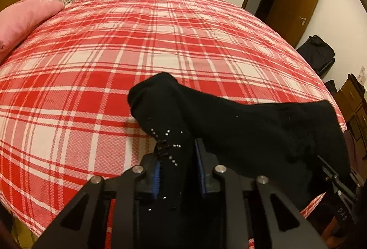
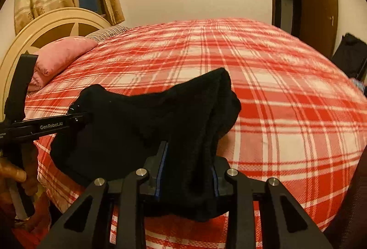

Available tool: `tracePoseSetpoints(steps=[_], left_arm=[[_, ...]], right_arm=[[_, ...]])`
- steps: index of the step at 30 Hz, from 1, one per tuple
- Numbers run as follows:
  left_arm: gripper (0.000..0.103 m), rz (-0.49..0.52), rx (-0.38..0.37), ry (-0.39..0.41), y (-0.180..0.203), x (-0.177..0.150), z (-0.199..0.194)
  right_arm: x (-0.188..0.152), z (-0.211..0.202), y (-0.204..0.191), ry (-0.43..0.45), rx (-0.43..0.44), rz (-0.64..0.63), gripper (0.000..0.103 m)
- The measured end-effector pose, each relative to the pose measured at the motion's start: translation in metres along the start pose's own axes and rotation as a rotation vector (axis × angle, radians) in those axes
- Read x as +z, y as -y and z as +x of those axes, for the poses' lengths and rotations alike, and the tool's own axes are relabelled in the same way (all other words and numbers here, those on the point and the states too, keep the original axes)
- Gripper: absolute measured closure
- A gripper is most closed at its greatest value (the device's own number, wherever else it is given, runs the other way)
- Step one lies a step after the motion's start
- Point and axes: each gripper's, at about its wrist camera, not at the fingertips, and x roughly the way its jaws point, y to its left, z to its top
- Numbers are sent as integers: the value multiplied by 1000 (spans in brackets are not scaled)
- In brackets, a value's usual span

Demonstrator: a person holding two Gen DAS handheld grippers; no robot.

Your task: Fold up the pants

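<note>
Black fabric fills the space between your two grippers: the pants (image 1: 240,129) hang stretched from one to the other, lifted above the bed (image 1: 114,60) with its red-and-white plaid cover. Your left gripper (image 1: 177,171) has its jaws nearly closed, pinching a bunched end of the pants that carries small shiny studs. Your right gripper (image 2: 188,171) likewise has its jaws drawn in tight on a thick fold of the same cloth. From the right wrist view, your left hand (image 2: 13,177) shows at the frame's left edge. A pink pillow (image 2: 62,54) lies near the headboard (image 2: 45,26).
</note>
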Motion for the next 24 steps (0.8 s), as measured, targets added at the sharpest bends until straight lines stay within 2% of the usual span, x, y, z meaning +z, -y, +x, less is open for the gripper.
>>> tracePoseSetpoints(steps=[13,18,24], left_arm=[[79,29,52,63,-5,11,-20],[86,8,54,90,-13,17,-27],[86,-18,66,71,-26,17,-20]], right_arm=[[21,-9,-25,56,30,-60,71],[33,-7,-32,77,38,-72,71],[42,-3,-43,91,41,-96,71]])
